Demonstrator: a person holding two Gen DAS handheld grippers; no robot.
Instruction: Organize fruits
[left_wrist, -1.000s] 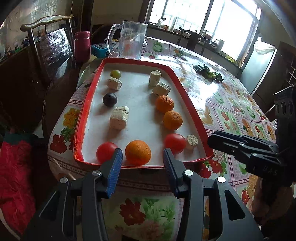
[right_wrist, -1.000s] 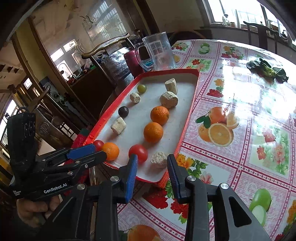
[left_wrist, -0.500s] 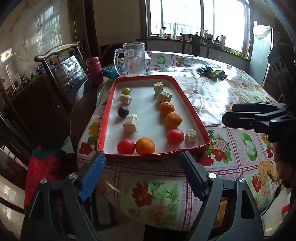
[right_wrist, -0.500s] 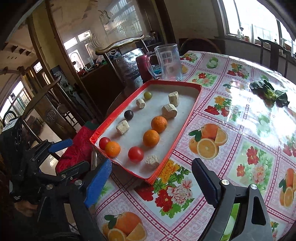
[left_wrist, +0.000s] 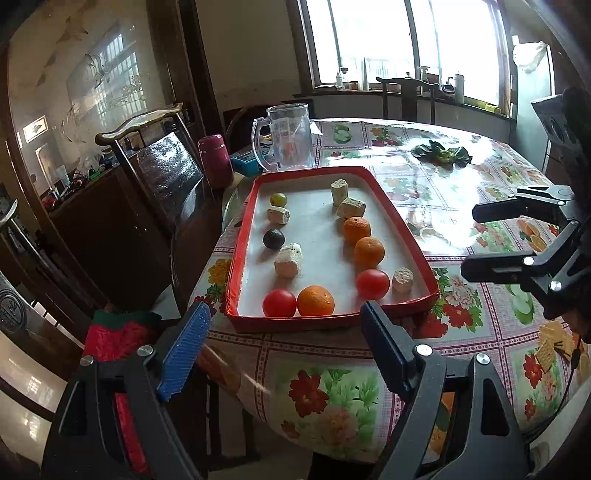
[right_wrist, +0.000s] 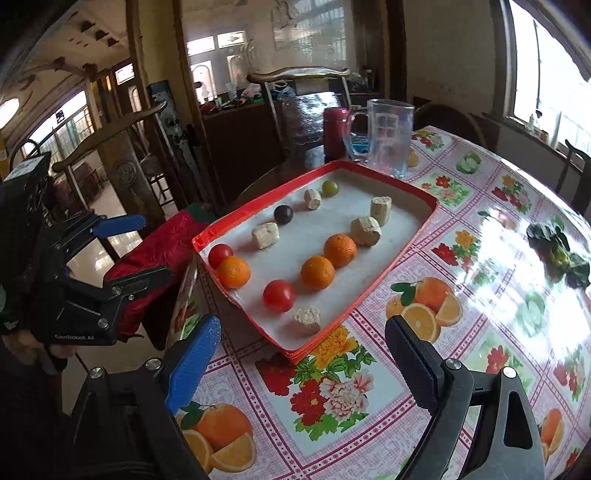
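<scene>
A: Left claw — jaws wide, just been opening, nothing between them; it hangs short of the near rim of the red tray, over the desk edge.

B: Right claw likewise; jaws wide, just been opening, empty; over the flowered cloth just off the tray's near corner (its black frame shows at the right edge of the left view).

A: Tray contents, left view: left row — green fruit, pale block, dark plum, larger pale block, tomato; an orange touches that tomato at the near rim.

B: Right row: two pale blocks at the far end, then two oranges side by side, a second tomato, a small pale block just beside it.

A: Off tray: clear jug just behind the far rim; maroon flask to its left; dark leaves well apart on the desk.

B: All fruit in the tray; none held.
</scene>
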